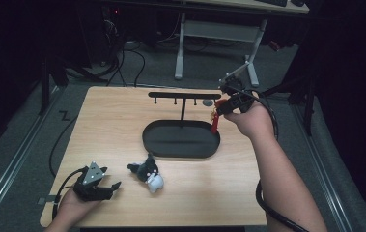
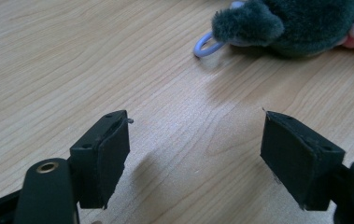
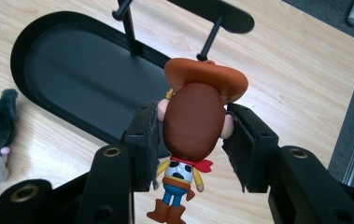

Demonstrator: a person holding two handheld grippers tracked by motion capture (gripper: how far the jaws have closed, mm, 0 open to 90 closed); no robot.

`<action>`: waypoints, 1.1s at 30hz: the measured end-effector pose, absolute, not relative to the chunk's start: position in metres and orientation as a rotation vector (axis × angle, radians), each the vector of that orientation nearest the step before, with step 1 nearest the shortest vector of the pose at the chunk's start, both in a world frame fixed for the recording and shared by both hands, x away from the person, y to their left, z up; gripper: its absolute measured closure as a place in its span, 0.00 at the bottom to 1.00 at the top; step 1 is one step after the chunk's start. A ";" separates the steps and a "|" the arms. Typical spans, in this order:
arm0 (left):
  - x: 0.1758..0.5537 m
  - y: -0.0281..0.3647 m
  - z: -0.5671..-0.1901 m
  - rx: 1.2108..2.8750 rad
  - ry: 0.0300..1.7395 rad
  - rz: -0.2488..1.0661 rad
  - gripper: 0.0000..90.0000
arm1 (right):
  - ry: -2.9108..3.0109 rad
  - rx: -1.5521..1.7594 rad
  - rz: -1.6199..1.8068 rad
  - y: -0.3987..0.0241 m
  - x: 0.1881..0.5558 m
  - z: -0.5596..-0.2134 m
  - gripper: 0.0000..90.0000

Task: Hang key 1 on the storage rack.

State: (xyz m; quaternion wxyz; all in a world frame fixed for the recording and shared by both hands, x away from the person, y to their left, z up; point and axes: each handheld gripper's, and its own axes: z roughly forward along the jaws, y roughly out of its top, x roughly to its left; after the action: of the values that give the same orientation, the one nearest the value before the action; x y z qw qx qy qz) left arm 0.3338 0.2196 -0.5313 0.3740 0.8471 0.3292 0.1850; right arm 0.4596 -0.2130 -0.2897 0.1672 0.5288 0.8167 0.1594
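Right gripper (image 3: 191,140), raised beside the far right end of the black hanger stand (image 1: 184,95): jaws clamped on the brown head of a cowboy figurine (image 3: 192,128), which sits squarely between the pads, orange hat toward the stand's pegs and boots hanging back toward the hand, above the oval tray (image 3: 62,65). Left gripper (image 2: 195,154), resting low on the wooden table (image 1: 122,116): jaws spread wide with nothing between them. Dark plush toy (image 1: 147,174) with its pale ring (image 2: 205,45) lies just ahead of those fingertips, untouched.
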 end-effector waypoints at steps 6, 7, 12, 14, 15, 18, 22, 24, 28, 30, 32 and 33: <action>0.334 0.221 -0.531 2.165 0.845 0.473 0.27 | 2.310 1.512 0.471 -0.208 0.469 -0.289 0.63; 0.334 0.221 -0.531 2.164 0.846 0.474 0.27 | 2.310 1.506 0.476 -0.208 0.471 -0.288 0.63; 0.334 0.223 -0.532 2.158 0.854 0.475 0.27 | 2.289 1.518 0.481 -0.209 0.479 -0.287 0.63; 0.333 0.224 -0.531 2.164 0.854 0.473 0.27 | 2.280 1.535 0.478 -0.210 0.482 -0.289 0.63; 0.333 0.224 -0.531 2.164 0.854 0.473 0.27 | 2.274 1.538 0.481 -0.212 0.483 -0.290 0.63; 0.333 0.225 -0.532 2.157 0.859 0.473 0.27 | 2.267 1.554 0.465 -0.217 0.485 -0.295 0.63; 0.334 0.224 -0.532 2.161 0.858 0.472 0.27 | 2.257 1.590 0.450 -0.224 0.486 -0.302 0.63; 0.334 0.224 -0.532 2.169 0.857 0.470 0.27 | 2.248 1.602 0.448 -0.229 0.485 -0.306 0.63; 0.334 0.223 -0.532 2.170 0.857 0.469 0.27 | 2.239 1.629 0.440 -0.237 0.483 -0.315 0.63; 0.334 0.222 -0.533 2.171 0.855 0.471 0.27 | 2.237 1.641 0.438 -0.241 0.482 -0.321 0.63; 0.334 0.222 -0.533 2.174 0.853 0.468 0.27 | 2.232 1.650 0.434 -0.244 0.483 -0.326 0.63; 0.334 0.221 -0.533 2.175 0.852 0.469 0.27 | 2.228 1.655 0.437 -0.245 0.483 -0.330 0.63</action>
State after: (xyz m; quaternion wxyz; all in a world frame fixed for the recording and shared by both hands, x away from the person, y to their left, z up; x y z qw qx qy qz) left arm 0.3340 0.2212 -0.5327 0.3705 0.8479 0.3321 0.1829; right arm 0.4834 -0.2448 -0.3296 0.1652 0.5811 0.7820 0.1535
